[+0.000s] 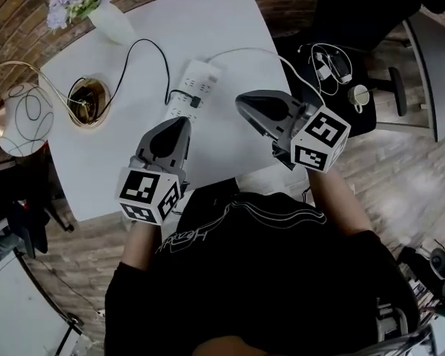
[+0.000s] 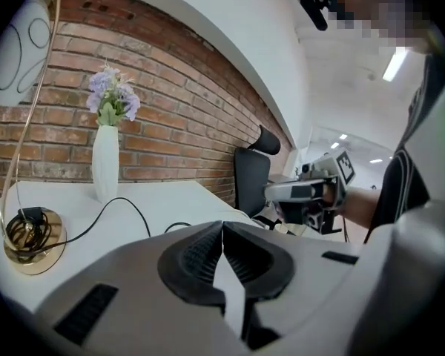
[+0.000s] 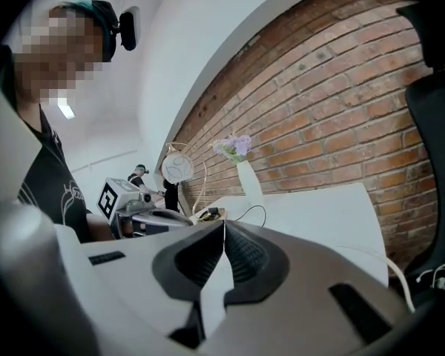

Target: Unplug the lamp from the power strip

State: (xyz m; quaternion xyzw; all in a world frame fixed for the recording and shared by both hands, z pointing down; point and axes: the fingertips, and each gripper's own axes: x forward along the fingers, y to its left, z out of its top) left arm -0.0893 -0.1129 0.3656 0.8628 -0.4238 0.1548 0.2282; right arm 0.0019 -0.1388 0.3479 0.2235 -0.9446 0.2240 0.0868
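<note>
A white power strip [image 1: 195, 86] lies in the middle of the white table [image 1: 208, 21]. The lamp's black plug [image 1: 196, 101] sits in it, and the black cord [image 1: 145, 44] loops back to the gold lamp base [image 1: 87, 101] under the round white shade [image 1: 24, 119]. My left gripper [image 1: 183, 122] hovers just short of the strip's near end, shut and empty, its jaws meeting in the left gripper view [image 2: 222, 225]. My right gripper [image 1: 239, 101] hangs to the right of the strip, also shut with nothing in it [image 3: 223, 224]. Both gripper bodies hide the strip in their own views.
A white vase of purple flowers [image 1: 107, 17] stands at the table's far left corner. The strip's white cable [image 1: 245, 50] runs off to the right. A black chair [image 1: 341, 58] with cables and small items stands right of the table. A brick wall [image 2: 170, 102] lies behind.
</note>
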